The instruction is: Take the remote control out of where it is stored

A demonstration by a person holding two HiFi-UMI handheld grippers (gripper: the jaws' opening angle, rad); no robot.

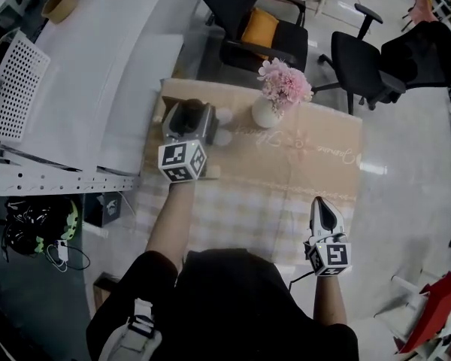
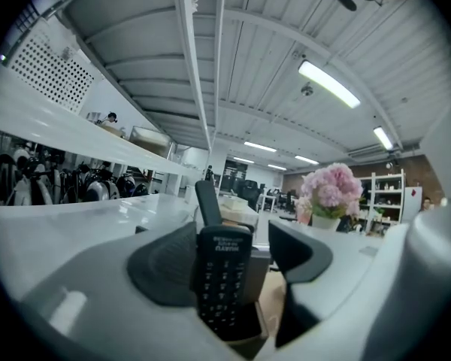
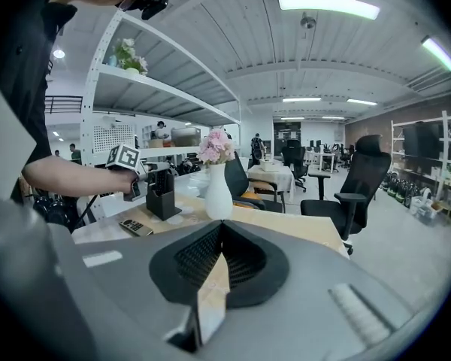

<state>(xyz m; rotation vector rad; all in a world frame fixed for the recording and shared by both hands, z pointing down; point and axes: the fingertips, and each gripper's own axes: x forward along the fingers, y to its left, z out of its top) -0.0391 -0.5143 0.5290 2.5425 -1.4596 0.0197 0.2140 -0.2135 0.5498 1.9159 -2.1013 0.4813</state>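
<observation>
The left hand-held gripper (image 1: 189,115) stands with jaws apart around the remote control (image 2: 222,277), upright in its holder (image 3: 163,200). The right hand-held gripper (image 3: 218,235) is closed and empty.

The head view looks steeply down from above the person onto the table (image 1: 308,171), with the vase (image 1: 274,104) toward 12 o'clock. The left gripper view sits low and nearly level, close against the remote control (image 2: 224,277), vase at 3 o'clock. The right gripper view looks across the table from farther back, vase near centre; all three share it
</observation>
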